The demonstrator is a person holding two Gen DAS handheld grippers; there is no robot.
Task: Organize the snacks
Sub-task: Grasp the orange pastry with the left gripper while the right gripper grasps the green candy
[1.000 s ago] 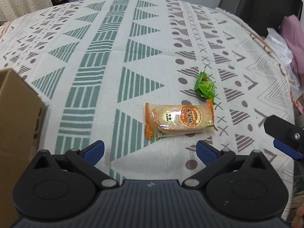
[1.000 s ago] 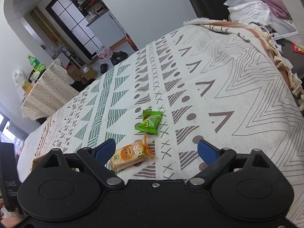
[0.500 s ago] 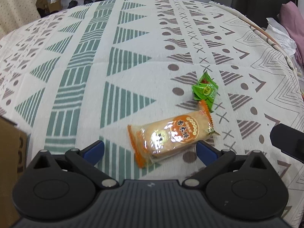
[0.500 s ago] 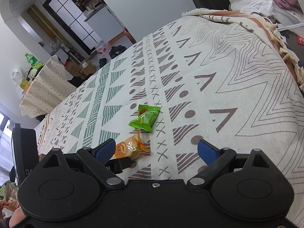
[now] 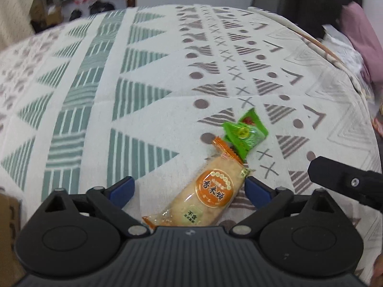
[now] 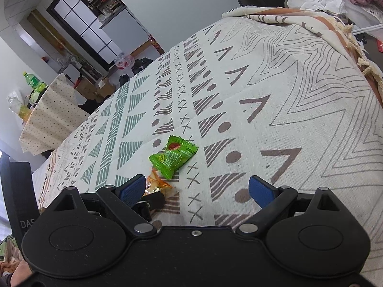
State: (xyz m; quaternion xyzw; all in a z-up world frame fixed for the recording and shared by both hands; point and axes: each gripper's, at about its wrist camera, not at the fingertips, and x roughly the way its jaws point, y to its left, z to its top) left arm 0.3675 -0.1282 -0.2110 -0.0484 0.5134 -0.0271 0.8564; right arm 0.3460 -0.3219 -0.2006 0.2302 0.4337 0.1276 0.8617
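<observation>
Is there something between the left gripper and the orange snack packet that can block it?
Nothing visible blocks it. The orange snack packet already lies between the open jaws of the left gripper, which have just been closing. The green packet touches only its far end.

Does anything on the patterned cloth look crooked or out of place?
Slightly. The long orange rice-cracker packet lies diagonally between the left gripper's open fingers, and its crimped end overlaps the small green candy wrapper. Nothing looks spilled or torn.
</observation>
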